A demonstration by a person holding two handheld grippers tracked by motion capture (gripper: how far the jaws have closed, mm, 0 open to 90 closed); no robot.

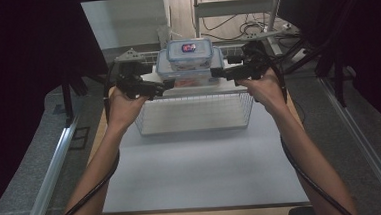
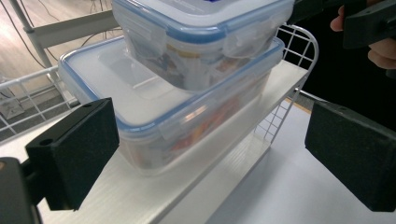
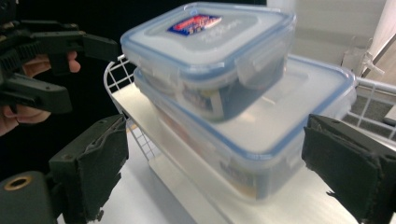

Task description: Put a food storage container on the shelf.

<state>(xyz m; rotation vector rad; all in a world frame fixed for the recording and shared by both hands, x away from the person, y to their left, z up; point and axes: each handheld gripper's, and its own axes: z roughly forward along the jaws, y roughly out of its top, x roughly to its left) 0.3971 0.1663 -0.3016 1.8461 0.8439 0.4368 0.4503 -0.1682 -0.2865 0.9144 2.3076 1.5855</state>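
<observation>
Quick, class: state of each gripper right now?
Left gripper: open, holding nothing, jaws either side of the big box.
Right gripper: open, holding nothing, facing the same box under the small box.

small box [image 3: 208, 56]: clear, blue-rimmed lid, red-blue label | large box [image 3: 280, 126]: clear, blue rim | wire basket [image 1: 194, 115]: white

Small lidded container [image 1: 190, 52] stacked on large lidded container [image 1: 190, 66], both on shelf [image 2: 140, 196] atop wire basket [image 1: 194, 115], left gripper [image 1: 163, 87] at left, right gripper [image 1: 216, 73] at right, table [image 1: 202, 172] beneath.
</observation>
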